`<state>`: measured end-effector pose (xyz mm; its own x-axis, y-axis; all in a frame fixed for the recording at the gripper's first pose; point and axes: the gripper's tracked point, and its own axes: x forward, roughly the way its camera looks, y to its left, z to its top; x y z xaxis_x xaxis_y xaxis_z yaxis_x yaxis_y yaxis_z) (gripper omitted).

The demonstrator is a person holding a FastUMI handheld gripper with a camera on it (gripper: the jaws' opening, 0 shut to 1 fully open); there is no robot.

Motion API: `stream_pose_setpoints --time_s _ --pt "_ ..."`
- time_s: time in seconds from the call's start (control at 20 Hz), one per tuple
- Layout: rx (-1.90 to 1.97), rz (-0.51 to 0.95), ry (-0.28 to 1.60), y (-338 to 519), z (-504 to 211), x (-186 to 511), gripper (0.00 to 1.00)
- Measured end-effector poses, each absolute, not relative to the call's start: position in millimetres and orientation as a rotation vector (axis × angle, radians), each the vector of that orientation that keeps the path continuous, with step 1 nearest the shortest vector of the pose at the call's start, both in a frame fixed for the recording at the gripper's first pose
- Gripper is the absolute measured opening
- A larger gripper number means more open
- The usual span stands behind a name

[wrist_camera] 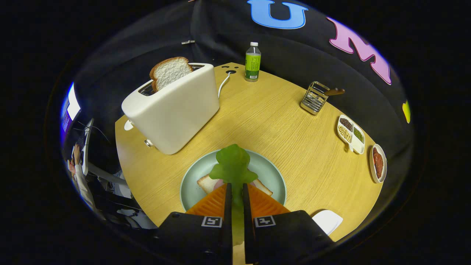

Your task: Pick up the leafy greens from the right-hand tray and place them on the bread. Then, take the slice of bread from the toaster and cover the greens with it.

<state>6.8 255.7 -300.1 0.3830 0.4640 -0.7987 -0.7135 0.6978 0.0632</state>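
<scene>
The gripper (235, 193) fingers clamp the leafy greens (233, 165) just above the bread (206, 183) on the plate (191, 184); release and the toaster (176, 114) slice (170, 71) remain.

We see the gripper (235, 187) pinching the leafy greens (233, 165), which cover much of the bread (206, 183); the toaster (173, 114) hides its slice's (170, 71) lower half.
</scene>
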Motion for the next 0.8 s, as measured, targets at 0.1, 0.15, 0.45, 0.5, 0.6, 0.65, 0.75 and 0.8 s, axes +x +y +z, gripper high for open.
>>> stream_pose_setpoints --time_s 0.1,0.15,0.45,0.5,0.6,0.65,0.75,0.8 --pt "-0.307 0.766 0.904 260 -305 8 0.22" --pt "-0.293 0.767 0.911 263 -307 7 0.26" --pt "-0.217 0.757 0.884 275 -295 10 0.91" --pt "-0.214 0.76 0.867 278 -291 10 1.0" --pt "-0.228 0.761 0.823 280 -278 12 1.0" --pt "-0.235 0.764 0.799 283 -270 14 1.0" --pt "-0.235 0.777 0.75 295 -251 16 1.0" --pt "-0.234 0.786 0.725 302 -241 17 1.0"
